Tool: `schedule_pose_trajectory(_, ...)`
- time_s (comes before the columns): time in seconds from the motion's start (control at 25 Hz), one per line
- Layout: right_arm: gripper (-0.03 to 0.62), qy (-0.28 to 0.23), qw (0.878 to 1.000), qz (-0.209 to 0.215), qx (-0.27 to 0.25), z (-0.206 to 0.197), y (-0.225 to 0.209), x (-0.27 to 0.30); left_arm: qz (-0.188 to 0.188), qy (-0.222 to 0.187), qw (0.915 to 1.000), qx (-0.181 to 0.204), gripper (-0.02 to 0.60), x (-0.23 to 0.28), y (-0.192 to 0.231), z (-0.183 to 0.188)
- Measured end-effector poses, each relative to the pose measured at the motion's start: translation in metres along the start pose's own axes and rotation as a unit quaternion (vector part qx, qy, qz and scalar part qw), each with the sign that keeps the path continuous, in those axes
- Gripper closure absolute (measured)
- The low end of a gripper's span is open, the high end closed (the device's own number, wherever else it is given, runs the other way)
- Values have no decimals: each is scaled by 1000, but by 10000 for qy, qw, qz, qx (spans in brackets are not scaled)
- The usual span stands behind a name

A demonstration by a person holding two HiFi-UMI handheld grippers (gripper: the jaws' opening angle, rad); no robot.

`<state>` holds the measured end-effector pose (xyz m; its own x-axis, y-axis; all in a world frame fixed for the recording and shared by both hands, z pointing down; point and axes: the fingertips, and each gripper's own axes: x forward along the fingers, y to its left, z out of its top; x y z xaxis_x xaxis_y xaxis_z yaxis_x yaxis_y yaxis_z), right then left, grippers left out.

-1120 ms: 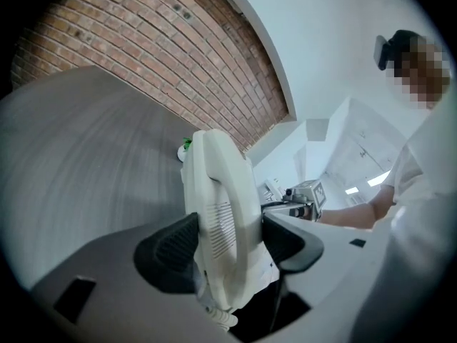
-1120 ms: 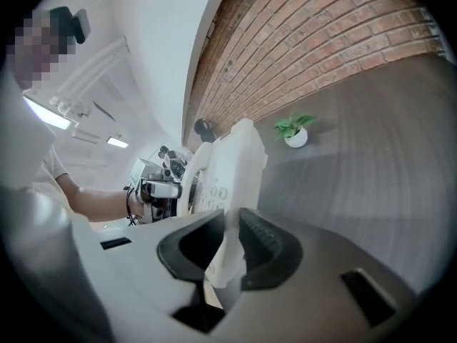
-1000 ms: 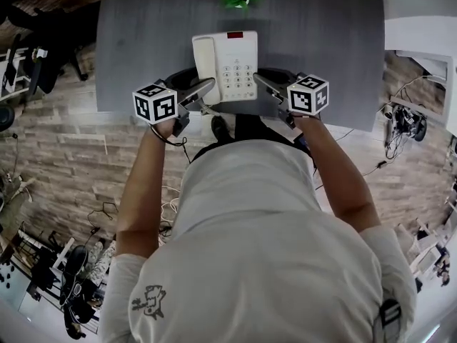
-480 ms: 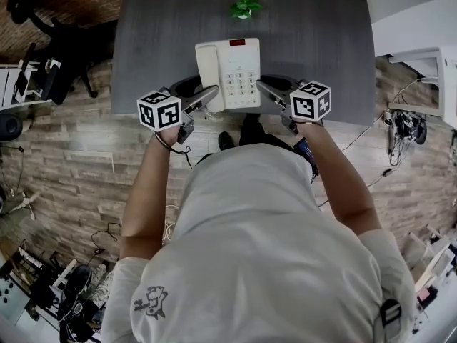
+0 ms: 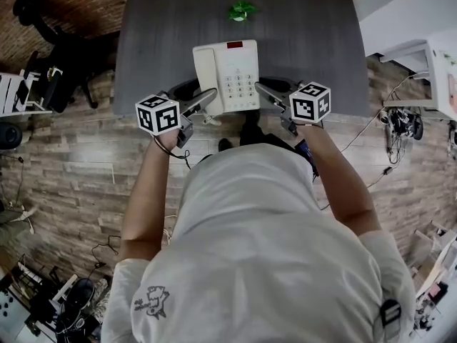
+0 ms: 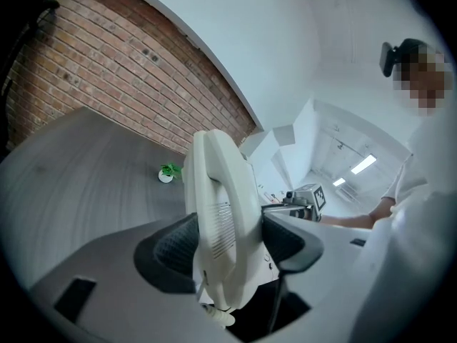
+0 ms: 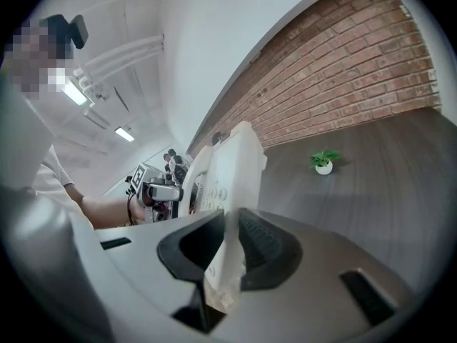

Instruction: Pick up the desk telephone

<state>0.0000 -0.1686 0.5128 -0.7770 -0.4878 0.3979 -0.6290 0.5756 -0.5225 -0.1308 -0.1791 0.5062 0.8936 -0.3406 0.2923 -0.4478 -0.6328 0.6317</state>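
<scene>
The cream plastic desk telephone (image 5: 227,76) is held from both sides: left gripper (image 5: 202,100) clamped on its handset side, right gripper (image 5: 269,93) pinching the opposite edge

Cream-white desk telephone (image 5: 227,76), with a red strip at its top edge. The desk (image 5: 307,27) shows dark grey wood grain. There's a green plant (image 5: 242,10) in a white pot. Black-and-white square markers cover the left gripper (image 5: 203,100) and right gripper (image 5: 265,91), and the pads (image 6: 175,245) are ribbed black. Red-brown brick wall (image 6: 107,70), grey-brown plank floor (image 5: 71,163).

Head view overhead; gripper views close, opposed; telephone (image 5: 230,73) common.
</scene>
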Motion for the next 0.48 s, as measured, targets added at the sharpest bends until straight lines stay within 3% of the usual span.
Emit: schedule_pose_trajectory(0.48, 526, -21, 10000, -96, 12, -10, 18, -31, -54, 7, 10000, 53, 284, -4, -33, -11)
